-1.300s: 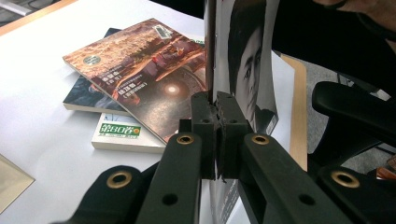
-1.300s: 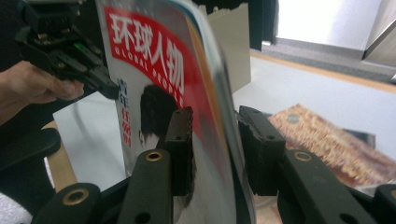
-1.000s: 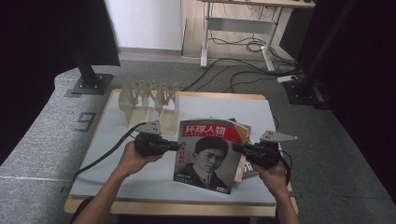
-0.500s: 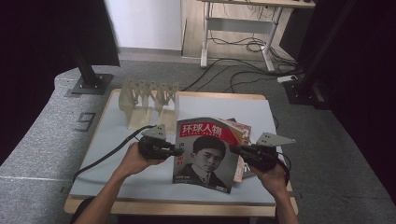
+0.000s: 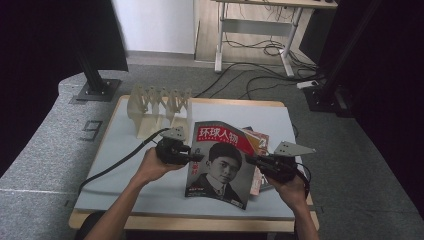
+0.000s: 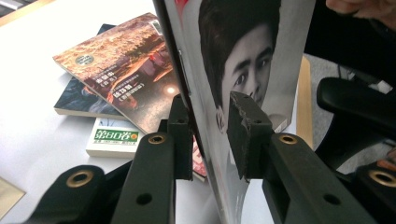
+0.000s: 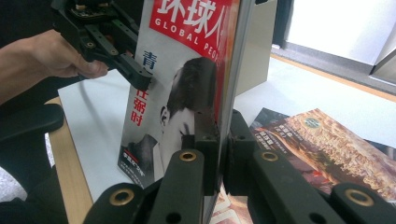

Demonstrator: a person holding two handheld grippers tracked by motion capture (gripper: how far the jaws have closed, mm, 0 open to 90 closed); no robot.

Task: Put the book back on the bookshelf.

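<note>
Magazine [image 5: 220, 165] stood upright near table [image 5: 125, 150] centre, cover toward the person, bottom edge at or just above the mat; contact not clear.

Right gripper [image 5: 252, 161] at 3 o'clock of magazine. Jaws pressed together on its spine edge, seen close in right gripper view [image 7: 223, 140]; pages pinched flat between both pads.

Left gripper [image 5: 197, 157] at 9 o'clock of magazine. Jaws had just been opening, free edge of magazine between them. In left gripper view [image 6: 210, 135]: one pad close against the back cover, the other stood off the front cover with a gap. No squeeze seen.

Book stack [image 5: 260, 145] lay flat behind magazine, toward 2 o'clock; brown-red cover on top [image 6: 126, 74], dark book and white book [image 6: 112, 137] beneath.

Rack [image 5: 157, 107] at 11 o'clock, well apart from both grippers.
</note>
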